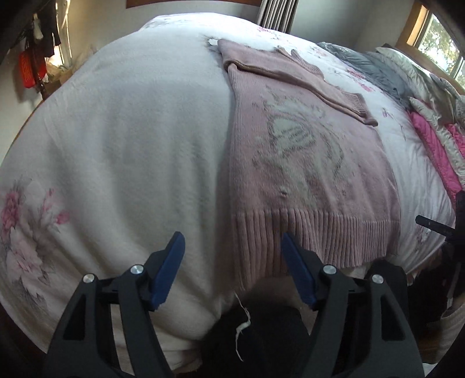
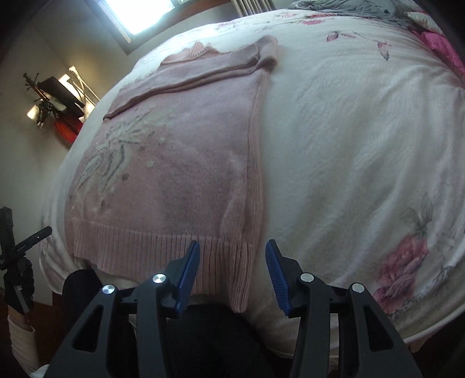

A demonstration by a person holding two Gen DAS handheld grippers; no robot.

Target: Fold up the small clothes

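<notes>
A pink knitted sweater [image 1: 305,162] with a pale bird pattern lies flat on the bed, sleeves folded across its upper part. Its ribbed hem [image 1: 314,235] hangs over the near bed edge. My left gripper [image 1: 232,241] is open, its blue fingers straddling the hem's left corner without touching. In the right wrist view the same sweater [image 2: 180,151] fills the left half. My right gripper [image 2: 232,250] is open around the hem's right corner [image 2: 238,261], nothing pinched. The other gripper [image 2: 17,250] shows at the far left.
The bed wears a white blanket [image 1: 130,139] with pink flower prints [image 2: 404,267]. Grey and pink bedding [image 1: 430,116] is heaped at the right side. A red crate [image 1: 27,72] and hanging clothes sit by the left wall. A window [image 2: 139,14] is beyond the bed.
</notes>
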